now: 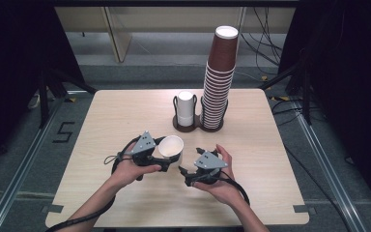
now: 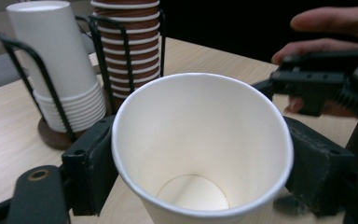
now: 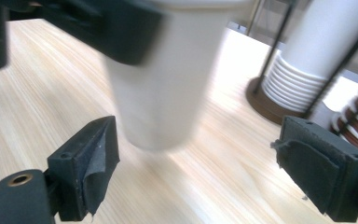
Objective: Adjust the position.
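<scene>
Gripping white cup, left tongs mid-table w/ room around.

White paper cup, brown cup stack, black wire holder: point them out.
white paper cup (image 2: 200, 140), left gripper view, inner wall
brown cup stack (image 1: 219, 72), high view, side
black wire holder (image 1: 198, 128), high view, base

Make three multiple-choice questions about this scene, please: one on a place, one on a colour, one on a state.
1. Where does the cup holder stand?
A. at the table's far middle
B. at the near left corner
C. on the floor

2. What colour is the taller cup stack?
A. green
B. brown
C. blue

3. How is the white cup held?
A. it lies flat on the table
B. between the left gripper's jaws
C. by bare fingers

Key: 1 A, the high view shows it far from the hands. 2 B, brown sides with white rims. 3 B, both jaws press its sides; the right gripper stands open beside it.
</scene>
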